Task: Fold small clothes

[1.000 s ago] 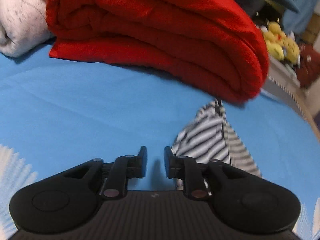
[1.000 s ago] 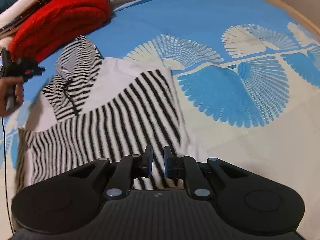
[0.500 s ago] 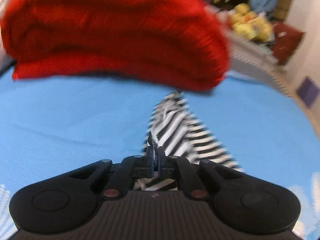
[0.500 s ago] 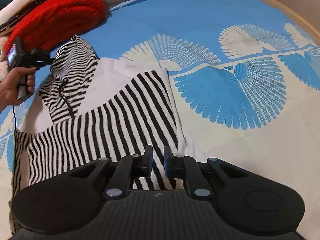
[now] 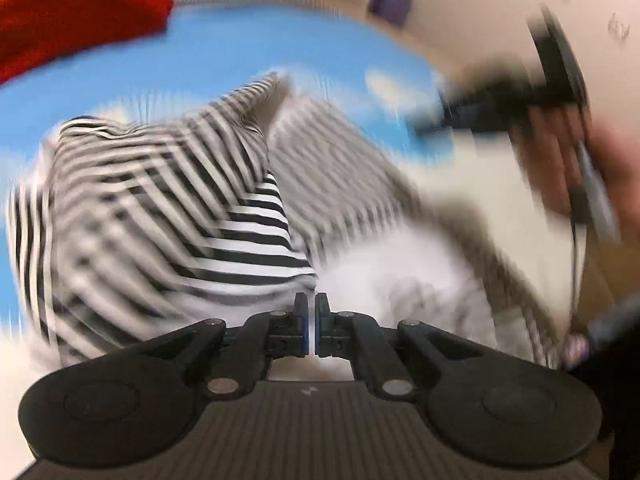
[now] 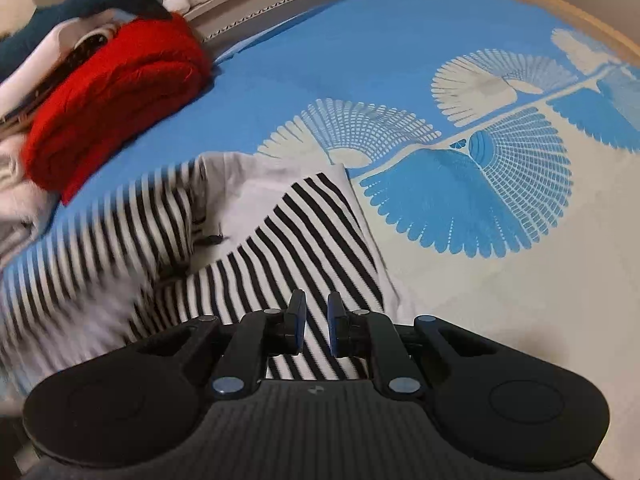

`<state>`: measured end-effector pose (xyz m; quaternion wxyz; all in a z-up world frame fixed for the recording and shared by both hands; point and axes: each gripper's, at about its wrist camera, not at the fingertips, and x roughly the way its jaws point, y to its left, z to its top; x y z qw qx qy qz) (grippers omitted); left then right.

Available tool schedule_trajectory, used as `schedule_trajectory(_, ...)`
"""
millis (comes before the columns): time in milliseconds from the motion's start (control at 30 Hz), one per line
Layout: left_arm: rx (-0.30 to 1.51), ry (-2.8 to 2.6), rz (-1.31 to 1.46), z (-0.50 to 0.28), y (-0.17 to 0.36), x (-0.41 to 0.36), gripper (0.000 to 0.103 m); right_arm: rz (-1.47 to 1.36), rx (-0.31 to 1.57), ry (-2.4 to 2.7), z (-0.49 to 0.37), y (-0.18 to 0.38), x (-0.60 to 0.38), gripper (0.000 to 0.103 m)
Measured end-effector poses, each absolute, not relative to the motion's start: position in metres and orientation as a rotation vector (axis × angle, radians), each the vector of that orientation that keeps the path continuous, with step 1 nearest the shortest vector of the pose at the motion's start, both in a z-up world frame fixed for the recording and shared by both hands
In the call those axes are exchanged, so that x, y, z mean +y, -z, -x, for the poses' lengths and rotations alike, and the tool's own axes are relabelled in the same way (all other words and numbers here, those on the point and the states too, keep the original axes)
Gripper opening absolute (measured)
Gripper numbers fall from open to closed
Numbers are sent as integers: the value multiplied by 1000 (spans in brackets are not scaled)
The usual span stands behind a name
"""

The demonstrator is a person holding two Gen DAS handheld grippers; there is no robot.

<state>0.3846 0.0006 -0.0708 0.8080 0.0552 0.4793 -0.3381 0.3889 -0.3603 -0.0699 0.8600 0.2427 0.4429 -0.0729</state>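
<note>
A small black-and-white striped garment [image 6: 304,240] lies on the blue patterned bed cover [image 6: 380,72]. My left gripper [image 5: 311,308] is shut on a fold of the striped garment [image 5: 240,240] and holds it lifted over the rest of the cloth; this view is blurred by motion. My right gripper [image 6: 316,312] hovers over the near striped part with its jaws a small way apart and nothing between them. The right gripper and the hand holding it show blurred at the right of the left wrist view [image 5: 560,120].
A folded red knit [image 6: 116,96] lies at the back left on the bed, also in the left wrist view [image 5: 72,12]. White and dark teal clothes [image 6: 60,28] are piled behind it. The bed's wooden edge [image 6: 560,4] curves along the far right.
My left gripper shut on the striped hood end near the red knit and has swung it back over the garment. My right gripper stayed over the near striped part.
</note>
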Motion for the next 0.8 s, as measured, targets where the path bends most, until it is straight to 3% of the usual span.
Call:
schedule_trajectory(100,984,653,-48,-374,50,12,8,-525,916,145,-387,65,-357,12)
schedule_trajectory(167,903,541,46,-381,34,25,34,-538,916,137,-386,64,-355,17)
schedule_trajectory(233,864,344,147,-398,34,43,48,-555,917,130,-385,64,-353,25)
schedule_trajectory(433,1022,272,283,-445,89,33,51,-638,945,28,-390,72,-337,27)
schedule_trajectory(533,1121,388,136,-446,116,-5,78,-672,969,-13,-393,77,-328,27)
schedule_trajectory(600,1114,390,13,-436,131,-20,60,-683,975,-32,-395,80,-323,33)
schedule_trajectory(633,1118,419,6,-435,135,-24,13,-697,986,-42,-397,82,-322,37)
schedule_trajectory(667,1114,427,10,-434,133,-27,7,-708,1000,-47,-398,85,-321,42)
schedule_trajectory(800,932,463,7,-426,95,-44,6,-730,1028,-51,-400,94,-321,44)
